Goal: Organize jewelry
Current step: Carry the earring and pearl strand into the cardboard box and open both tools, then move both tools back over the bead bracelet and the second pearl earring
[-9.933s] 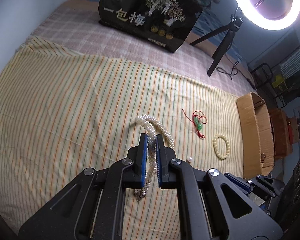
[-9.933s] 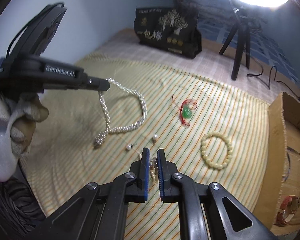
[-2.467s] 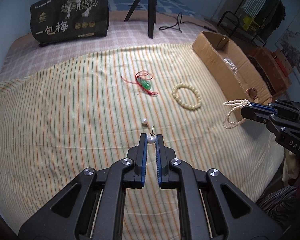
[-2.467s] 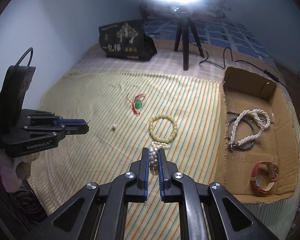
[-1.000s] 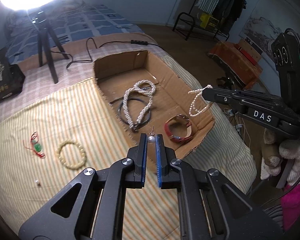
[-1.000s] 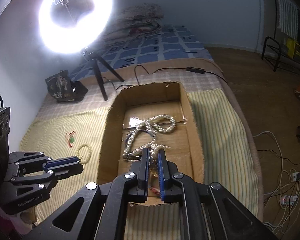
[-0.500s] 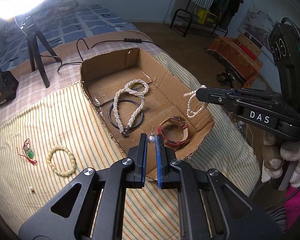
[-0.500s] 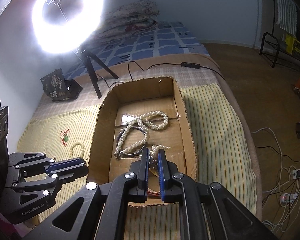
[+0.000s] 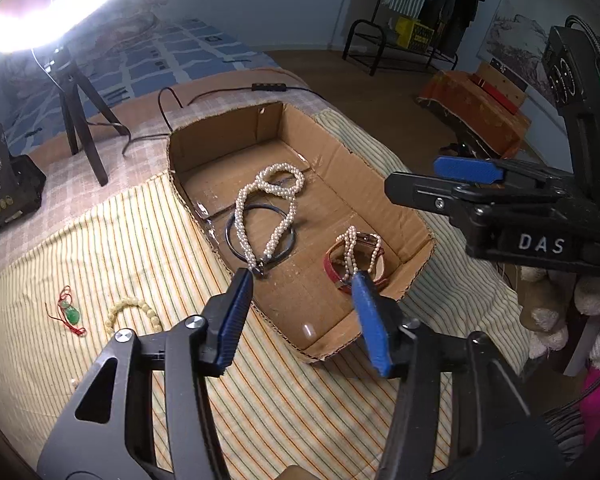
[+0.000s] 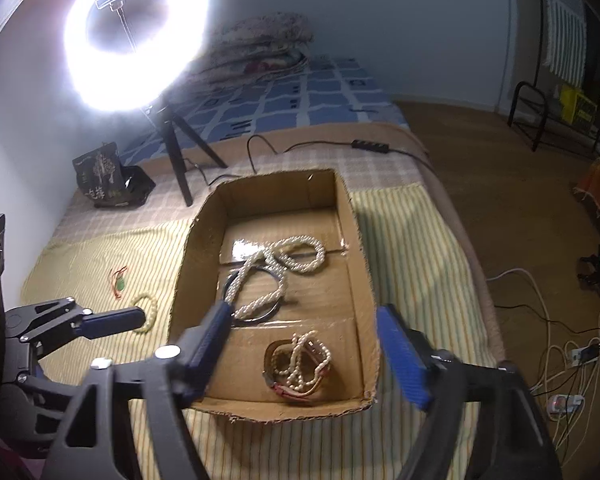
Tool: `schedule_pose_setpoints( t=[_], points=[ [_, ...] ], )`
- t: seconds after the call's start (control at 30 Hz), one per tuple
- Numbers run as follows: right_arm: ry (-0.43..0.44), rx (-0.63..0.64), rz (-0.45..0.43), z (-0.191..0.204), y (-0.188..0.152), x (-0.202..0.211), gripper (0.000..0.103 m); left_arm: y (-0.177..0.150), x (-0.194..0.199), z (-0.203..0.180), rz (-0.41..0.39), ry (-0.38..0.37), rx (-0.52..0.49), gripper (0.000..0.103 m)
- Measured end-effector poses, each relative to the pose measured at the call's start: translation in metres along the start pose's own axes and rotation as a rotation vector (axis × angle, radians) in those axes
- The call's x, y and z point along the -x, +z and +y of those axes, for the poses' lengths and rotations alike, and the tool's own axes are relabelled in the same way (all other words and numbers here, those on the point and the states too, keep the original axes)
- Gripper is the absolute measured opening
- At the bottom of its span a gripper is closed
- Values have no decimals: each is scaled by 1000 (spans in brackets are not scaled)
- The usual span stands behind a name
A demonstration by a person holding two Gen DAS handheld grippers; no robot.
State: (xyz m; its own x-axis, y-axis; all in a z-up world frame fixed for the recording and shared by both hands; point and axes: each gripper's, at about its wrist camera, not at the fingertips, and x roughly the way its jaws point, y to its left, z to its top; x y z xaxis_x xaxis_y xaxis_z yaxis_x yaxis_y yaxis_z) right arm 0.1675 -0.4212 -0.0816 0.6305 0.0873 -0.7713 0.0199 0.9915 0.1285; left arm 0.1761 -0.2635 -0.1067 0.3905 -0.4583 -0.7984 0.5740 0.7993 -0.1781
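The cardboard box [image 9: 384, 184] holds a long pearl necklace [image 9: 268, 208], a dark ring [image 9: 236, 240] and a red watch [image 9: 334, 274]. A small pearl bracelet [image 10: 300, 362] lies across the watch [image 10: 280, 390]. My left gripper [image 9: 304, 300] hovers over the box's near end. Its jaws are opening with nothing held; a small pale blur [image 9: 308, 329] shows on the box floor below them. My right gripper [image 10: 306, 340] hangs over the watch, jaws opening and empty. A green pendant on red cord [image 9: 70, 314] and a cream bead bracelet [image 9: 134, 312] lie on the striped cloth.
A lit ring light on a tripod [image 10: 176, 160] and a black bag [image 10: 104, 180] stand behind the box [image 10: 364, 280]. A cable with a power strip [image 10: 370, 146] crosses the bed. A loose pearl [image 9: 73, 382] lies at the left. The bed edge drops to the floor on the right.
Both grippers have opened. The small pearl bracelet has dropped from the right gripper onto the red watch. The pearl earring is gone from the left gripper's jaws.
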Motion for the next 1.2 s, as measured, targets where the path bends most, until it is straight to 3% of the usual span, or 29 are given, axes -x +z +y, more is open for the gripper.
schedule_pose_setpoints(
  t=[0.03,0.1,0.17,0.63,1.2],
  points=[
    [-3,2,-2,0,1,0,82,0,1,0,-2,6,0,54],
    [-12,5,-5,1,2,1,89,1,1,1,-4,9,8,66],
    [-17,9,-10,2,2,2,90,1,3,1,-11,18,12,69],
    [-44,27,-46,15,4,13,103,-2,19,3,-34,42,-3,69],
    [-59,37,-107,40,7,24,103,-10,51,22,-90,63,11,70]
  ],
)
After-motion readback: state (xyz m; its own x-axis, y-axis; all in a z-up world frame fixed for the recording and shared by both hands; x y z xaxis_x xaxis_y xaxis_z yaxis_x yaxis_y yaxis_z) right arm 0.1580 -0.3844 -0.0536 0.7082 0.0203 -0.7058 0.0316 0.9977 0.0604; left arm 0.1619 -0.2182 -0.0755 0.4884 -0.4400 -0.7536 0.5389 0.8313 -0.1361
